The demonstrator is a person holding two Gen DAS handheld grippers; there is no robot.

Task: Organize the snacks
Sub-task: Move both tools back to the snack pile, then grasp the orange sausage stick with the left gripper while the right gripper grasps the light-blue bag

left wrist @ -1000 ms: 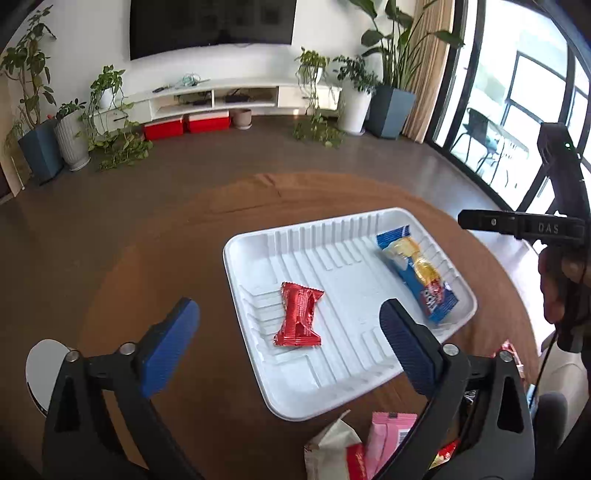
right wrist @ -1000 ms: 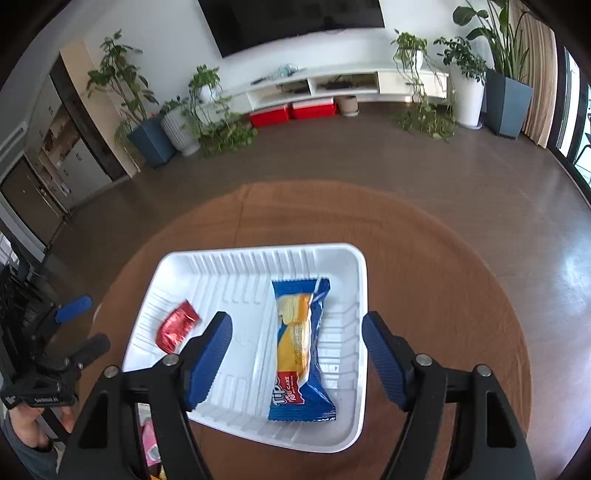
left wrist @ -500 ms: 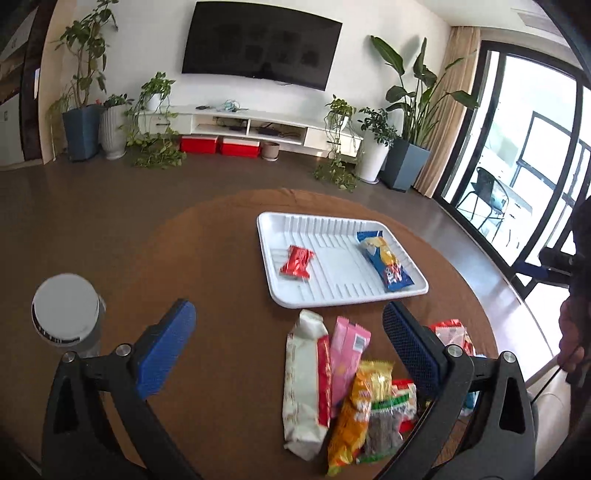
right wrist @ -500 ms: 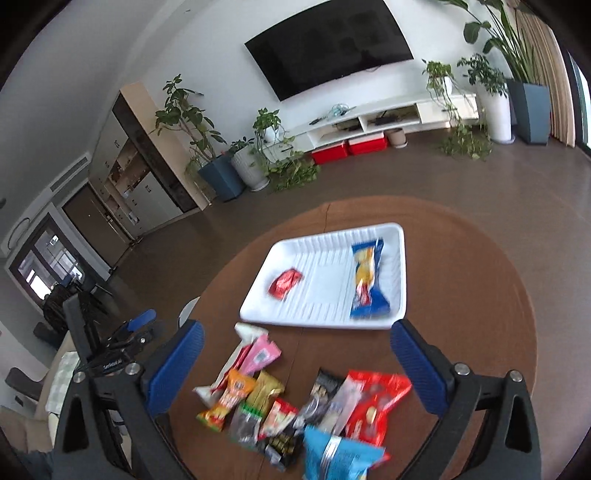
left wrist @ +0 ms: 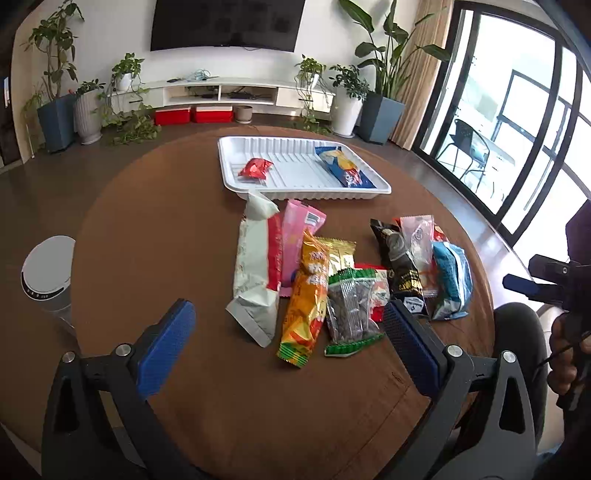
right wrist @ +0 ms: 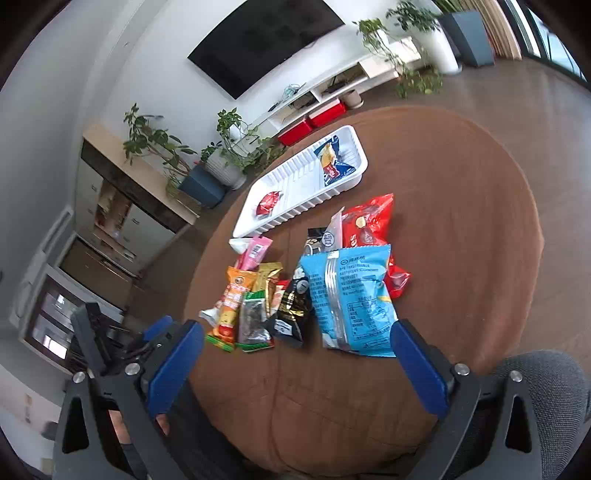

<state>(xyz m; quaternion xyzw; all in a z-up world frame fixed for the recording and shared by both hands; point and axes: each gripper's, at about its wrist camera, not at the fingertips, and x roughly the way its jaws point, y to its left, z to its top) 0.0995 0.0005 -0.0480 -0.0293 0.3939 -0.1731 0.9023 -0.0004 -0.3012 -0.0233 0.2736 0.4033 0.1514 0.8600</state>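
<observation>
While most snacks sit loose on the round brown table [left wrist: 155, 229], two are already in the white tray [left wrist: 295, 140] at the far side: a small red packet [left wrist: 255, 168] at its left end, a blue-and-yellow wrapper [left wrist: 341, 168] at its right end, well apart.

Loose pile lies just in front of the tray, nearer the seat. Left to right in the left wrist view: white-and-red pack [left wrist: 256, 266], its top end touching the tray's near rim; pink pack [left wrist: 297, 236] beside it; orange pack [left wrist: 308, 299] overlapping a gold one [left wrist: 341, 254]; green-edged clear pack of dark seeds [left wrist: 351, 310]; black pack [left wrist: 399, 262]; clear pouch [left wrist: 417, 240]; light blue bag [left wrist: 452, 280]. Right wrist view adds a red bag [right wrist: 369, 221] partly under the light blue bag.

Left gripper [left wrist: 288, 347]: jaws wide, nothing between the pads, hanging over the near edge of the table. Right gripper [right wrist: 295, 362]: jaws have just been opening, now fully wide, empty, also short of the pile; the blue bag's near end is just ahead of its right pad.

Grey cylinder [left wrist: 50, 273] stands off the table's left edge. Dark TV [left wrist: 227, 22] on the back wall.
</observation>
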